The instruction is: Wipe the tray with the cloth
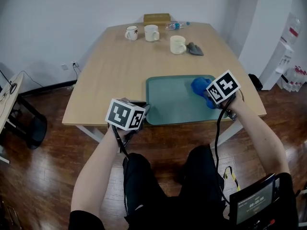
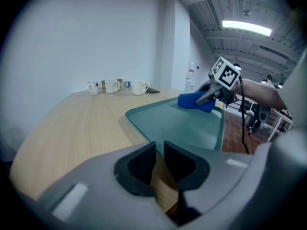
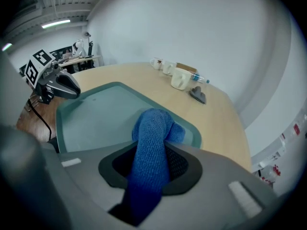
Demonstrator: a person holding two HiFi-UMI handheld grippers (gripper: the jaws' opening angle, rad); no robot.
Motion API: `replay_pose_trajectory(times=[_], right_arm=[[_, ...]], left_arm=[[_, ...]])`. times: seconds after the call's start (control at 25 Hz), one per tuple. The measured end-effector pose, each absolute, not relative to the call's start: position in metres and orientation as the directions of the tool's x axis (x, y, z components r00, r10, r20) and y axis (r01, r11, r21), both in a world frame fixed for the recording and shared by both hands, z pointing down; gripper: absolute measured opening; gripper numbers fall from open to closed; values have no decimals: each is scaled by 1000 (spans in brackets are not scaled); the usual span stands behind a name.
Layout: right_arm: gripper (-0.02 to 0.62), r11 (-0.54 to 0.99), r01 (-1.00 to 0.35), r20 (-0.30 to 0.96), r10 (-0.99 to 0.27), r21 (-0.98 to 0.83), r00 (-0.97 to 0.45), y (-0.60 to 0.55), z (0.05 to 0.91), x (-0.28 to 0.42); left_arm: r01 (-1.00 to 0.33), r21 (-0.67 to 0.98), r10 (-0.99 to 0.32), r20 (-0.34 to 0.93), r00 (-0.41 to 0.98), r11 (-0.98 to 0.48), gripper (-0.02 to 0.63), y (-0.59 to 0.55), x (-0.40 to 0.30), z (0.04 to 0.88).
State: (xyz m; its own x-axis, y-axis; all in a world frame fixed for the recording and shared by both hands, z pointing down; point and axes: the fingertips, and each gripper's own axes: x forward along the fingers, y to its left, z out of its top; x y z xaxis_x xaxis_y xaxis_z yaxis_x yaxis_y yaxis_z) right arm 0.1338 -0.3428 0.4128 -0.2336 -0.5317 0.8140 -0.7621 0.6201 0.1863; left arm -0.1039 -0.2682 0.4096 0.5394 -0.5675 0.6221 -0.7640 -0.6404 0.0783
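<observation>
A light wooden table (image 1: 110, 75) is seen from above, and a teal-green tray (image 1: 170, 110) is laid flat on it at the near edge, right of the middle. The tray is rectangular, with rounded corners and a low raised rim, and its bare floor is smooth and matt. Its long axis is set across the table, parallel to the near edge. Its near left corner is met by the left gripper (image 2: 159, 147), whose jaws are drawn in to a narrow slit and appear closed on the rim there. The right gripper (image 3: 151, 147) is held over the tray's far right corner, pointed down at it, with its jaws clamped on the cloth (image 3: 152, 128). The cloth is bright blue, of a looped, towel-like weave, and is bunched into a thick roll. Its long axis is run along the jaws, and its rounded free end is pushed out past the tips and rests on the tray floor just inside the rim. At the far end of the table, well apart from the tray, three pale mugs (image 1: 151, 32), a brown box (image 1: 157, 18), a lying plastic bottle (image 1: 176, 25) and a small dark grey object (image 1: 194, 48) are seen.
</observation>
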Motion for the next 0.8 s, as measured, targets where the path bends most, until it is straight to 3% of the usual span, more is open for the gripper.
replay_pose_trajectory(times=[0.4,0.8], right_arm=[[112,788,-607,772,-448,103,-452,-308,403,-23],[112,852,-511,781,-396,116,-483,-298,409,-94]], left_arm=[[-766,71,-574,620,535,-639,57,-269,-103,409],[-768,50,-586,615,528,-638,57,-269,-100,409]])
